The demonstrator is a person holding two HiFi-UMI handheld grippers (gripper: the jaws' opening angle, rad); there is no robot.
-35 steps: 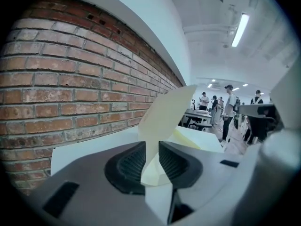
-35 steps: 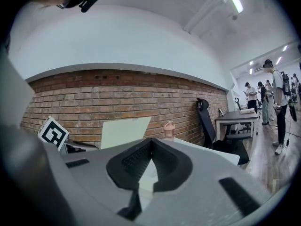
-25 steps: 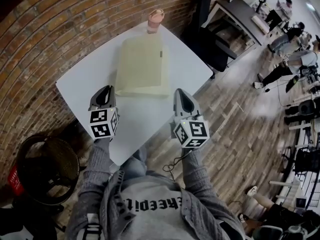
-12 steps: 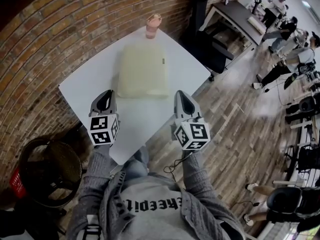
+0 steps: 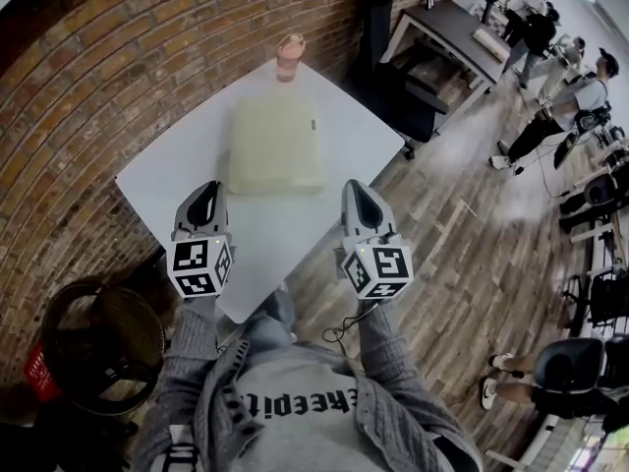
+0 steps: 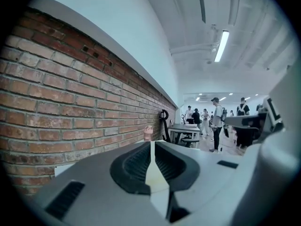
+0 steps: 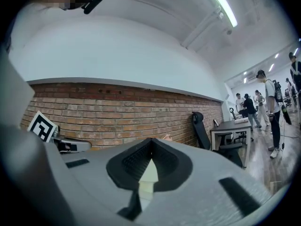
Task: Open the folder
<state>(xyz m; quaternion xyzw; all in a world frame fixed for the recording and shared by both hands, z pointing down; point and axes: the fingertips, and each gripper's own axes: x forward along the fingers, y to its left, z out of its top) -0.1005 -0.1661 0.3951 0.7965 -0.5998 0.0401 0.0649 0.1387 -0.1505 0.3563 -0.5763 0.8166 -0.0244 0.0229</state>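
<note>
A cream folder [image 5: 275, 146] lies closed and flat on the white table [image 5: 177, 170], toward its far side. My left gripper [image 5: 208, 189] hovers over the table's near part, a short way short of the folder's near left corner, jaws shut on nothing. My right gripper [image 5: 355, 186] hangs near the table's right edge, beside the folder's near right corner, also shut and empty. In the left gripper view the left gripper [image 6: 151, 145] shows a strip of cream folder [image 6: 155, 178] past its jaws. The right gripper view shows the right gripper [image 7: 151, 141] closed to a point.
A pink bottle [image 5: 288, 57] stands at the table's far corner against the brick wall [image 5: 88, 77]. A black office chair [image 5: 398, 82] and a dark desk [image 5: 447, 23] stand to the right. A round black stool [image 5: 103, 347] sits at lower left. Several people stand far right.
The head view has pulled back a little, so the folder and bottle look smaller and farther. Both grippers stay shut in about the same places. The people in the background have moved.
</note>
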